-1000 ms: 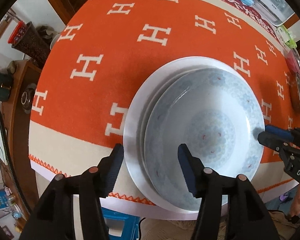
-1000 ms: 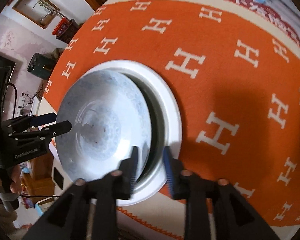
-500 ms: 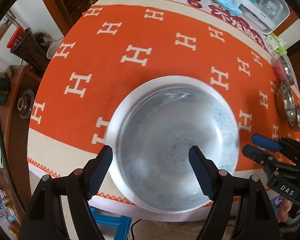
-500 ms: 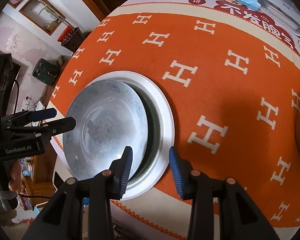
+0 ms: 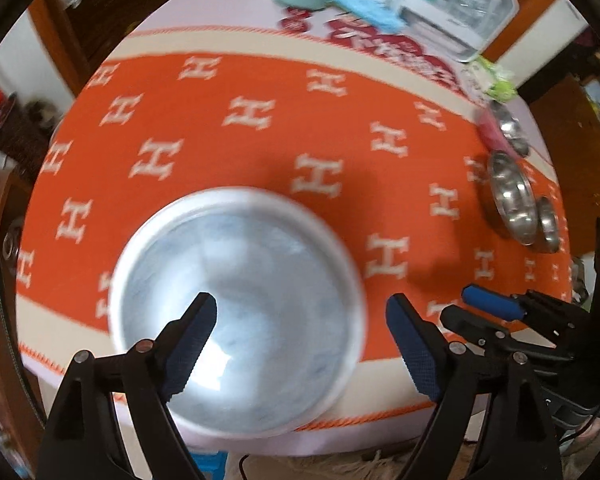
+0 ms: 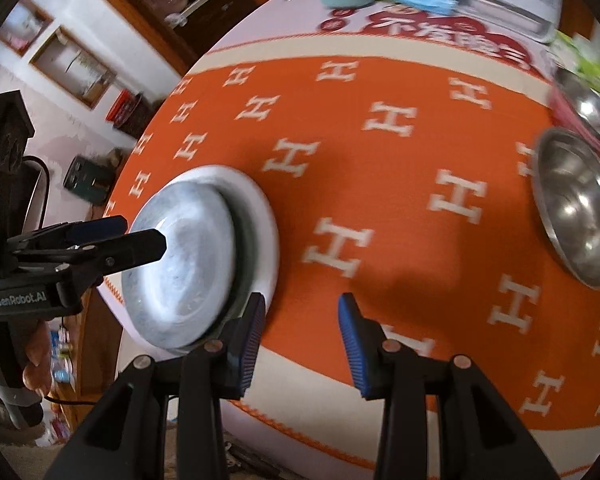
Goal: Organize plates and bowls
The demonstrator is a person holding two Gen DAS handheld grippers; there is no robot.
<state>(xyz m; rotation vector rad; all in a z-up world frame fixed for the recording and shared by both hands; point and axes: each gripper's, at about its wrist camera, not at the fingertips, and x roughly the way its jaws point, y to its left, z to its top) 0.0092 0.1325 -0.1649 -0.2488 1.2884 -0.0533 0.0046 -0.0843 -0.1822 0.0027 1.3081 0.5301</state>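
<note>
Orange tablecloth with white H pattern (image 5: pixel 260 152) covers the round table. Near its front edge: pale blue-patterned ceramic bowl (image 5: pixel 240 304) nested on a wider white ceramic plate (image 6: pixel 266 220), motion-blurred. Far right of the cloth: large shiny steel bowl (image 6: pixel 576 204), with smaller steel dishes (image 5: pixel 546 224) beside it. Left gripper (image 5: pixel 300 344) above the bowl's near rim, jaws opening wide, pads off the china, nothing clamped. Right gripper (image 6: pixel 300 344) over bare cloth just right of the plate, jaws partly apart, holding nothing.
</note>
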